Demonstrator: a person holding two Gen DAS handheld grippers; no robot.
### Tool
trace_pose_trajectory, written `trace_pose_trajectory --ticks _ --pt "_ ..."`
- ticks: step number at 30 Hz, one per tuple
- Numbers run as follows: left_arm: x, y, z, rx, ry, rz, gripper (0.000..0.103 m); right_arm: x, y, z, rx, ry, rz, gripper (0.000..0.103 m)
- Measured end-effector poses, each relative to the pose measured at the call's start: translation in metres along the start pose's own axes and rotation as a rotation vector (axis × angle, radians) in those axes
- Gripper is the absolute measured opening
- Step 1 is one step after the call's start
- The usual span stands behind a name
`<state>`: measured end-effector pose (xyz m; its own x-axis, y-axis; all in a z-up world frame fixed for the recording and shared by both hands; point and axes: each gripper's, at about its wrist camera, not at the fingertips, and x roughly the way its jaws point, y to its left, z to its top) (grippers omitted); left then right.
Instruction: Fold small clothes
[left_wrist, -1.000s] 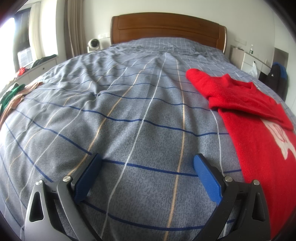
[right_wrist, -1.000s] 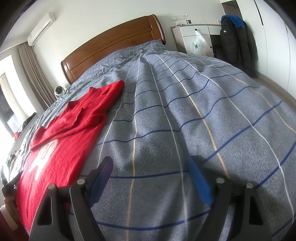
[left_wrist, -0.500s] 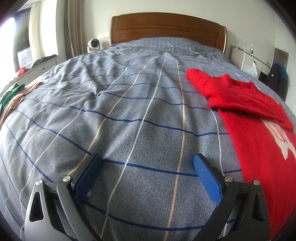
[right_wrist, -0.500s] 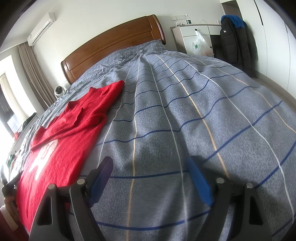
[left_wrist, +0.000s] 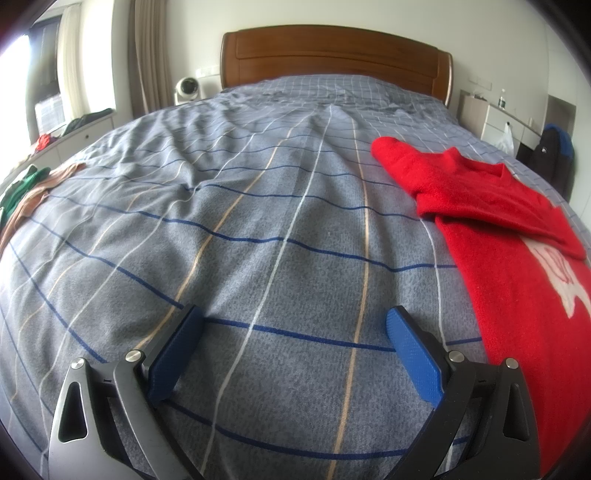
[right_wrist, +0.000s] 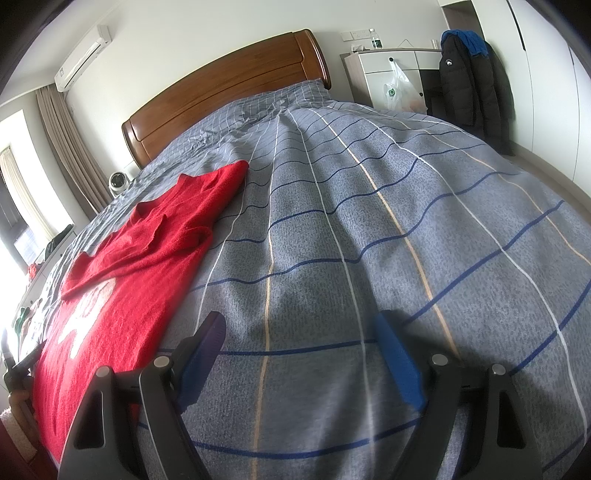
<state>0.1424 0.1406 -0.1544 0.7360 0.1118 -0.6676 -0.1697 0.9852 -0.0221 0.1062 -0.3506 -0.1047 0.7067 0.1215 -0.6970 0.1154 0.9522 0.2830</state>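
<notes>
A small red sweater (left_wrist: 517, 236) with a white motif lies flat on the grey checked bedspread (left_wrist: 258, 221), one sleeve folded across its chest. In the left wrist view it is to the right of my left gripper (left_wrist: 295, 325), which is open and empty just above the cover. In the right wrist view the sweater (right_wrist: 140, 258) lies to the left of my right gripper (right_wrist: 299, 332), which is also open and empty over bare bedspread (right_wrist: 369, 221).
A wooden headboard (left_wrist: 332, 55) stands at the far end. Other clothes (left_wrist: 26, 188) lie at the bed's left edge. A white cabinet (right_wrist: 391, 74) and a hanging black jacket (right_wrist: 469, 81) stand to the right of the bed.
</notes>
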Motion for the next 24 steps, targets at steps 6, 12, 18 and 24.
trace_pose_trajectory --ticks 6,12,18,24 --pt "-0.0001 0.0001 0.0000 -0.001 0.000 -0.001 0.099 0.0001 -0.0001 -0.0002 0.000 -0.001 0.000 0.082" --pt "0.0000 0.0001 0.0000 -0.001 0.000 0.000 0.099 0.0004 0.0000 -0.0003 0.000 -0.001 0.001 0.082" --pt "0.0001 0.0002 0.0000 -0.002 -0.001 -0.001 0.099 0.0007 -0.0001 -0.0007 0.000 -0.001 0.001 0.082" --pt "0.0000 -0.0013 0.0005 0.003 0.006 0.005 0.100 -0.0008 0.0006 0.0000 0.004 -0.015 0.007 0.082"
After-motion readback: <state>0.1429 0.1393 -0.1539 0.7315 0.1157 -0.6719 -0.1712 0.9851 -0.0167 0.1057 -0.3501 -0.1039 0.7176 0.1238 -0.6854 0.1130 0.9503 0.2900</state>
